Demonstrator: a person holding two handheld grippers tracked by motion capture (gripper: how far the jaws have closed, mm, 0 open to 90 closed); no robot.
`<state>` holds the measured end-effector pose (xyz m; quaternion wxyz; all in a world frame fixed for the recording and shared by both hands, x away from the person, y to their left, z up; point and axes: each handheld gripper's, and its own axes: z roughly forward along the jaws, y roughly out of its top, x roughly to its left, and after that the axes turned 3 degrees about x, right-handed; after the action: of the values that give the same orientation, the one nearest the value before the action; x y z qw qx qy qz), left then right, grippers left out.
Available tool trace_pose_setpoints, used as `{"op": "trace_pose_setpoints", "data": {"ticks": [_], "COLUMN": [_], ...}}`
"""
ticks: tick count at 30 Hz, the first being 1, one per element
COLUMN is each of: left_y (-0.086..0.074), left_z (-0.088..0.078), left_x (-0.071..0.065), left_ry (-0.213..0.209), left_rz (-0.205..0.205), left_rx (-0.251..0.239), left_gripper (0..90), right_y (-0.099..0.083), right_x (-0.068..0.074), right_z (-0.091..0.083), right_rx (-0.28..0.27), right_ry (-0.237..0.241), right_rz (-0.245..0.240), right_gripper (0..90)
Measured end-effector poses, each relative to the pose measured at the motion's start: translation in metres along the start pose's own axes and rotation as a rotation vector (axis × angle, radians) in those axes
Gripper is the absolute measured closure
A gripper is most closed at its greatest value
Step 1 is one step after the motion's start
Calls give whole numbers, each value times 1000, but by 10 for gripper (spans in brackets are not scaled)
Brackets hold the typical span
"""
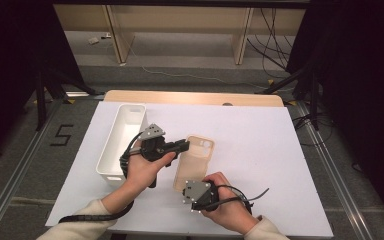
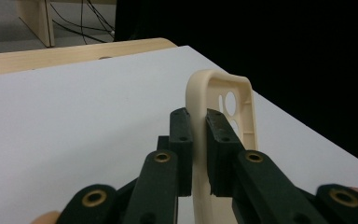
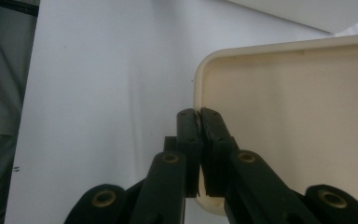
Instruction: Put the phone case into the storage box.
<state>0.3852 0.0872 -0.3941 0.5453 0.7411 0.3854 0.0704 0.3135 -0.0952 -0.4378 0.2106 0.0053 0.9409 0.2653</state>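
A cream phone case (image 1: 196, 159) lies on the white sheet, its camera cut-outs at the far end. My left gripper (image 1: 184, 145) reaches in from the left and is shut on the case's left side wall. In the left gripper view the pads (image 2: 182, 135) pinch that thin wall of the phone case (image 2: 235, 93), which stands on edge before the left gripper (image 2: 198, 126). My right gripper (image 1: 186, 186) is at the case's near end. In the right gripper view the right gripper (image 3: 199, 116) is shut on the rim of the phone case (image 3: 298, 121), near a rounded corner.
A long white bin (image 1: 109, 135) stands at the left, just behind my left hand. The white sheet (image 1: 265, 150) spreads wide to the right of the case. A wooden table edge (image 1: 190, 97) runs along the far side, with floor and cables beyond.
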Motion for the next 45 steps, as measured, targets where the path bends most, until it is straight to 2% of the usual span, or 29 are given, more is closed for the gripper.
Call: {"op": "trace_pose_setpoints", "data": {"ticks": [3,4,5,7,11,13,14,15,16,17,21,22,24,25,27,30,34,38,45], "left_y": [0,1,1,1,2,4,4,4,4,5,5,5,6,7,7,9,10,12,16], "left_z": [-1,-2,-3,-4,-6,-8,-8,-10,-10,-11,-13,-14,-16,-18,-19,-23,-29,-36,-47], "left_x": [0,0,-2,-1,-1,-2,-2,-2,-2,-2,0,1,1,2,2,4,6,9,14], "left_ry": [-5,-12,-16,-15,-15,-15,-8,-5,-5,-7,6,7,17,20,22,37,57,69,93], "left_rz": [1,13,-1,14,9,7,25,24,24,26,55,53,64,64,64,76,92,92,87], "left_rx": [-5,-5,-10,-15,-30,-36,-42,-50,-50,-52,-65,-70,-75,-82,-87,-97,-109,-126,-148], "left_gripper": [822,824,826,827,829,830,830,830,830,830,829,829,829,829,830,829,829,829,829], "right_y": [0,1,1,0,0,-1,-1,-1,-2,-2,-4,-4,-5,-6,-7,-10,-14,-20,-27], "right_x": [-1,-1,-1,-1,-2,-3,-3,-3,-5,-4,-7,-7,-9,-9,-10,-10,-10,-12,-14], "right_z": [1,1,1,1,2,0,0,-1,-3,-5,-11,-11,-14,-16,-17,-20,-22,-24,-26], "right_rx": [-1,4,4,5,-12,-22,-22,-51,-60,-78,-157,-157,-182,-207,-217,-247,-259,-286,-282], "right_ry": [-5,-1,-8,-9,-17,-36,-36,-37,-48,-46,-74,-74,-76,-81,-81,-77,-93,-105,-96], "right_rz": [-4,3,5,16,18,47,47,86,93,131,210,210,239,270,291,319,337,389,426], "right_gripper": [880,880,879,878,873,824,824,771,736,694,564,564,495,449,397,378,341,286,268]}}
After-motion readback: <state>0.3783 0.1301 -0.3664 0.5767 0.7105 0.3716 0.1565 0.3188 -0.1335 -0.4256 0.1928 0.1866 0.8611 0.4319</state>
